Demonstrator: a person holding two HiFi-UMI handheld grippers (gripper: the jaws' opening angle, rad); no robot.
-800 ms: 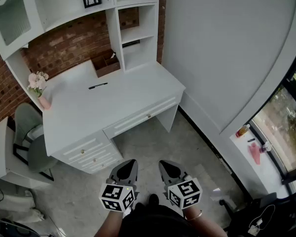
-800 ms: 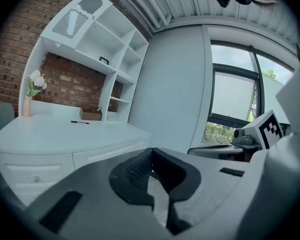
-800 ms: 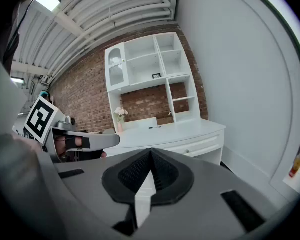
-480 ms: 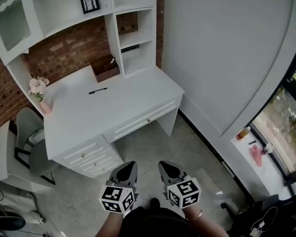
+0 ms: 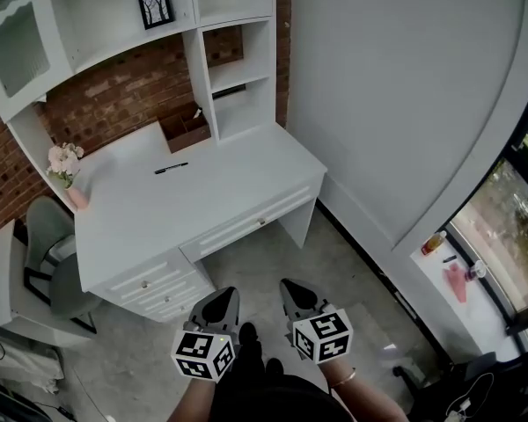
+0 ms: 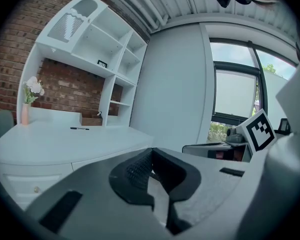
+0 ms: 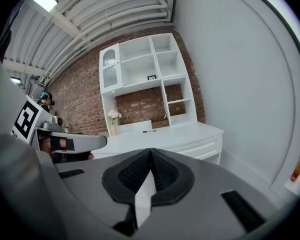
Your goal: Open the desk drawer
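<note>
A white desk (image 5: 185,200) stands against the brick wall. Its long centre drawer (image 5: 251,222) is closed, with a small knob (image 5: 263,221) on its front; it also shows in the right gripper view, drawer (image 7: 202,148). My left gripper (image 5: 218,304) and right gripper (image 5: 297,297) hang side by side over the floor, well short of the desk. Both are shut and hold nothing. In the left gripper view the left gripper (image 6: 150,161) points toward the desk (image 6: 55,141); in the right gripper view the right gripper (image 7: 150,161) points at it too.
A stack of small drawers (image 5: 154,284) sits under the desk's left end, and a grey chair (image 5: 48,253) beside it. On the desktop lie a black pen (image 5: 171,168), a pink vase of flowers (image 5: 68,176) and a brown box (image 5: 187,130). White shelves (image 5: 233,60) rise behind. A window sill (image 5: 458,271) lies to the right.
The head view has shifted slightly, so the desk sits a little lower and to the left in the picture. Both grippers stay shut and low, side by side.
</note>
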